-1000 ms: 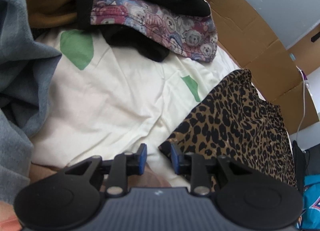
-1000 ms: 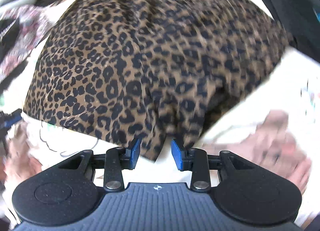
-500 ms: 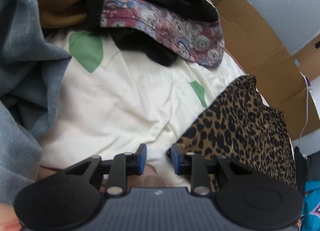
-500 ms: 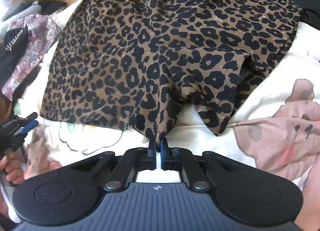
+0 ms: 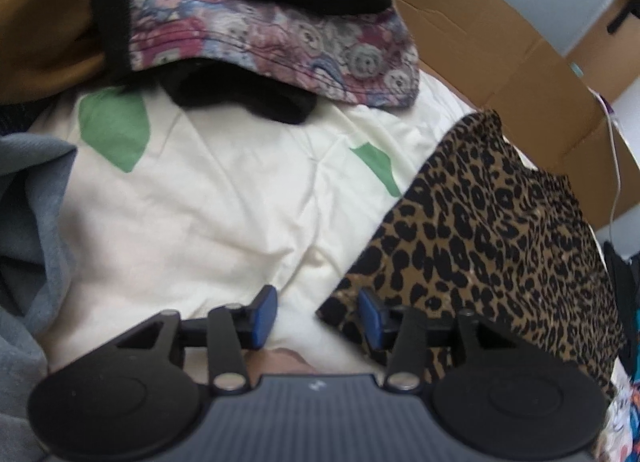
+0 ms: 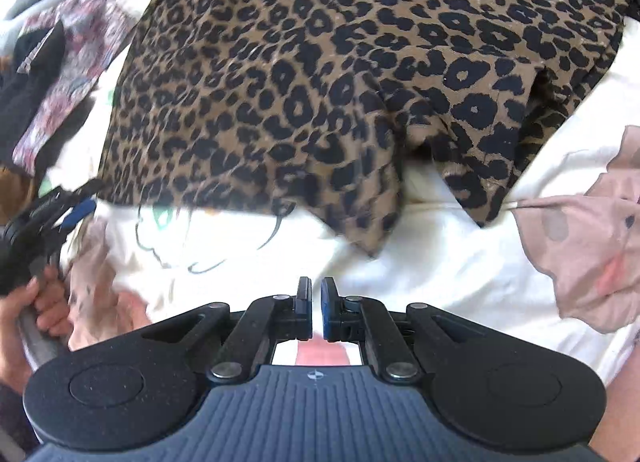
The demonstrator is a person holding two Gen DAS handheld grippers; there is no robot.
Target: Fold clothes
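Right gripper (image 6: 316, 308) was nearly closed on nothing; left gripper (image 5: 316, 312) gaped wide, empty, at the hem corner of the brown leopard-print fabric shorts (image 5: 492, 246). Shorts lay flat on the cream printed bedsheet (image 5: 208, 222), near hem motion-blurred. Floral patchwork garment (image 5: 280, 38) lay beyond, partly hidden under black cloth.

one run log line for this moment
step: fold leopard shorts | left gripper: open at hem corner | right gripper: nearly shut, empty | shorts flat on sheet
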